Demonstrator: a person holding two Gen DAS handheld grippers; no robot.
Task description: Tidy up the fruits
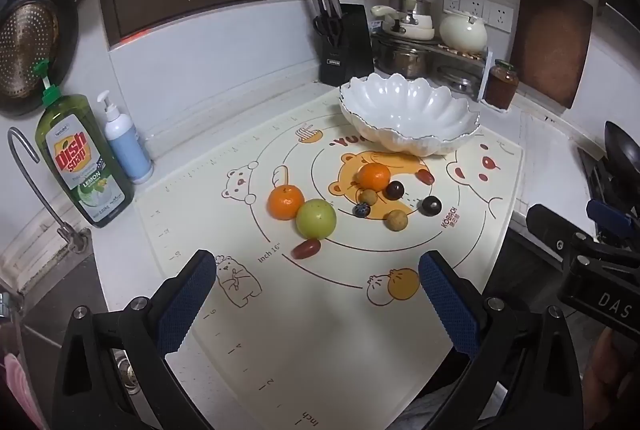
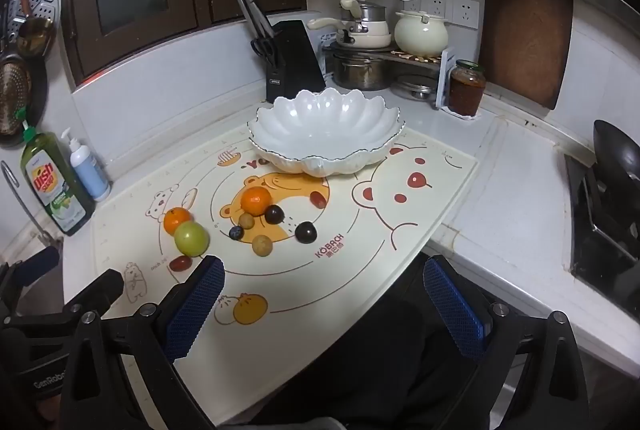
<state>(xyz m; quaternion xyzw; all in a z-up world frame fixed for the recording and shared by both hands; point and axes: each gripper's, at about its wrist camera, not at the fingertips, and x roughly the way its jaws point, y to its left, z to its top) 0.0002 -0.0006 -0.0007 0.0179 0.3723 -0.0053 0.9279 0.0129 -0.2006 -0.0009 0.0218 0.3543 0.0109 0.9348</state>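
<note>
Looking along the left wrist, the left gripper hangs spread wide and empty over the printed mat; fruit lies loose in front of the white bowl, a green apple touching a mandarin. From the right wrist, the right gripper gapes wide, empty, with the bowl beyond a second mandarin and dark grapes.

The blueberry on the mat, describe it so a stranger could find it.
Start at the white scalloped bowl on the cartoon baking mat. Nearer than it, on the orange bear print, lies the blueberry, between the green fruit and a tan longan. It is the smallest, the only bluish one.
</note>
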